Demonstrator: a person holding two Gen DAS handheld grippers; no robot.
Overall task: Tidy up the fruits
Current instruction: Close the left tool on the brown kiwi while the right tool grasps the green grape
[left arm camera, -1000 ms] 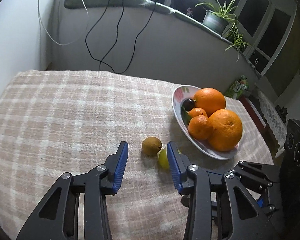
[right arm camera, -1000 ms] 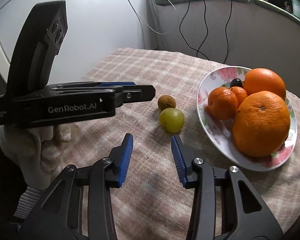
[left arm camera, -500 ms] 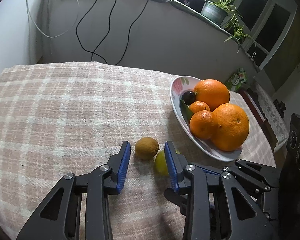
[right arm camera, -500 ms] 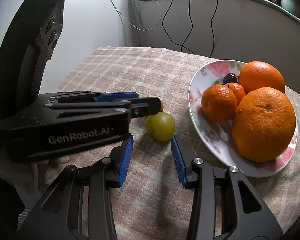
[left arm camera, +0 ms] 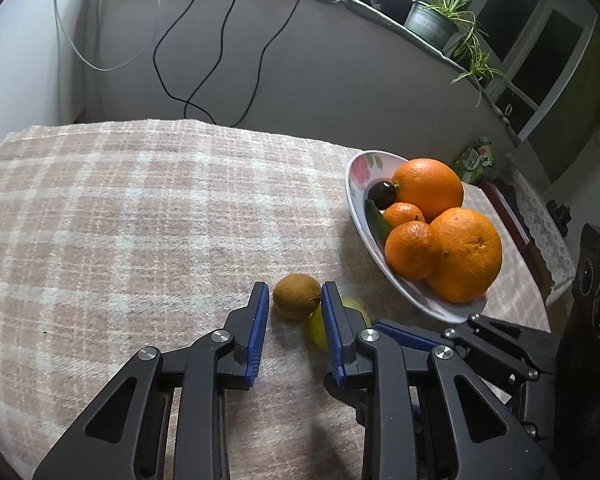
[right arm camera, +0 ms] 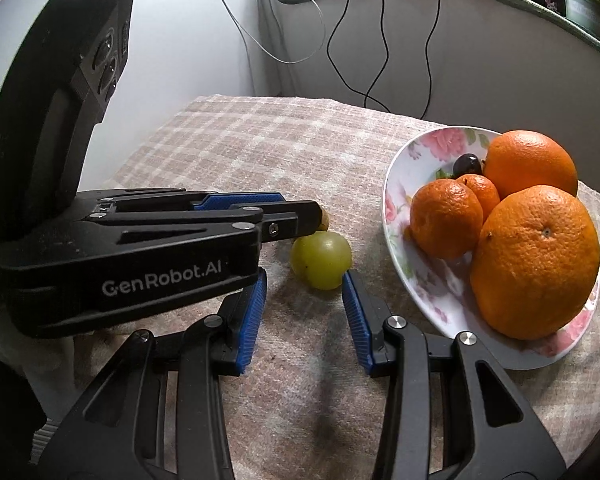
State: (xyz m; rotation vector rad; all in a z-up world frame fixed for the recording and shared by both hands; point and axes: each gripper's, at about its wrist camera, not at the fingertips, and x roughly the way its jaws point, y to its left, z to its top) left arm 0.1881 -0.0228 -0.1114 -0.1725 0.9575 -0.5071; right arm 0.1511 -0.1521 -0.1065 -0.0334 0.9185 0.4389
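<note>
Ribbed blue fingers (left arm camera: 260, 312) of both grippers spread open, round brown fruit (left arm camera: 296, 297), smooth green grape (right arm camera: 321, 259), woven plaid cloth (left arm camera: 140, 216)

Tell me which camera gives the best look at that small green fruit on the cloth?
The right wrist view: the green grape lies in plain sight just ahead of the right gripper. In the left wrist view only slivers of the grape show, hidden behind a jaw of the left gripper, beside the brown fruit.

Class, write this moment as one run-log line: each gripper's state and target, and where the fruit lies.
left gripper: open, straddling brown fruit | right gripper: open, nearing green grape | both fruits on cloth | oranges in plate
</note>
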